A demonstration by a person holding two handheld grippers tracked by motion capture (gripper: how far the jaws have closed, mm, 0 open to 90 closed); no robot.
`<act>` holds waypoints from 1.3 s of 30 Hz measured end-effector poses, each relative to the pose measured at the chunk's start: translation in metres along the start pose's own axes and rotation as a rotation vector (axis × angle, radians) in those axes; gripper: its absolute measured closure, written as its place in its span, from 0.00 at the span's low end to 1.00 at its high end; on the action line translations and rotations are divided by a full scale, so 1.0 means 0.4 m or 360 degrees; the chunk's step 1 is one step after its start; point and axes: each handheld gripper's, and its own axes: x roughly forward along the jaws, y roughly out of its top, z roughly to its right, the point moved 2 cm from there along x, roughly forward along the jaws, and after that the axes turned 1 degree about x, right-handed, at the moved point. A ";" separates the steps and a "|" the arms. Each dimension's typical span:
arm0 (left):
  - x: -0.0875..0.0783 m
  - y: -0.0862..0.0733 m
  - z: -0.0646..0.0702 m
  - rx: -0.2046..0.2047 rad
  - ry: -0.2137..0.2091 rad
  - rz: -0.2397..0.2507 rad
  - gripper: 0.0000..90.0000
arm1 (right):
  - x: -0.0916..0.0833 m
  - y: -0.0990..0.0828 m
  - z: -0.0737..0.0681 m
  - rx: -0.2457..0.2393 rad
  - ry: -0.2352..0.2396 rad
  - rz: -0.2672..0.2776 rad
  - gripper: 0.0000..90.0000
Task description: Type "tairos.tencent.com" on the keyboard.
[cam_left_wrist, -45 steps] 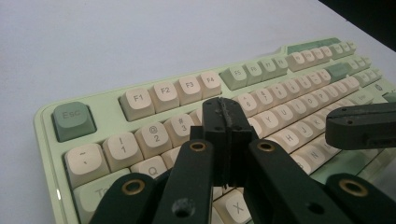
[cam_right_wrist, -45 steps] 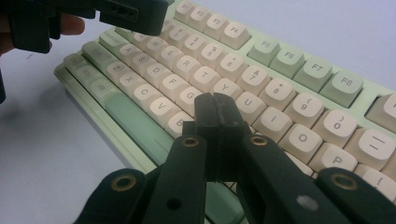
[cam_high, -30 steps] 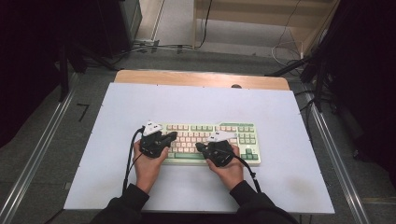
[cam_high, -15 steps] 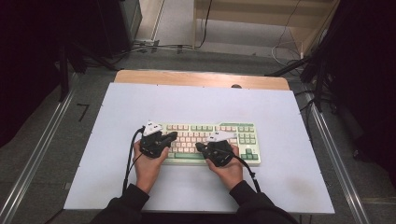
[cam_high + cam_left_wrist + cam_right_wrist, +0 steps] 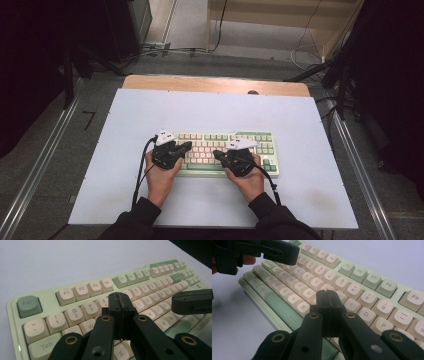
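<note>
A pale green keyboard (image 5: 260, 145) with cream and green keys lies near the front middle of the white table (image 5: 210, 110). My left gripper (image 5: 187, 145) hovers over the keyboard's left half, jaws shut with nothing between them; in the left gripper view its tips (image 5: 121, 298) stand above the letter rows of the keyboard (image 5: 75, 290). My right gripper (image 5: 216, 154) is shut too, over the middle keys; in the right gripper view its tips (image 5: 327, 295) sit above the keyboard (image 5: 367, 280). The left gripper (image 5: 272, 250) shows there at the upper left, and the right gripper (image 5: 192, 301) shows at the right of the left gripper view.
A wooden strip (image 5: 215, 84) borders the table's far edge. Metal rails (image 5: 45, 165) run along both sides. Cables (image 5: 165, 49) and dark furniture (image 5: 125, 25) lie on the floor beyond. Bare white surface surrounds the keyboard.
</note>
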 end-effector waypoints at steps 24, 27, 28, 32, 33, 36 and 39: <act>0.057 0.005 0.040 0.0048 -0.0061 -0.0061 1.00 | -0.001 -0.001 0.004 0.0009 -0.0002 0.0000 0.98; 0.061 0.004 0.040 0.0045 -0.0054 -0.0063 1.00 | -0.001 -0.001 0.004 0.0012 -0.0002 0.0001 0.98; 0.062 0.004 0.039 0.0046 -0.0053 -0.0064 1.00 | -0.002 -0.001 0.004 0.0013 -0.0003 0.0002 0.98; 0.065 0.004 0.040 0.0046 -0.0061 -0.0070 1.00 | -0.004 0.000 0.006 0.0008 -0.0004 0.0004 0.98; 0.066 0.003 0.041 0.0046 -0.0059 -0.0072 1.00 | -0.004 0.000 0.005 0.0009 -0.0005 0.0004 0.98; 0.071 0.000 0.043 0.0056 -0.0058 -0.0082 1.00 | -0.004 0.000 0.005 0.0010 -0.0005 0.0004 0.98; 0.073 0.000 0.042 0.0059 -0.0053 -0.0085 1.00 | -0.004 -0.001 0.005 0.0009 -0.0003 0.0003 0.98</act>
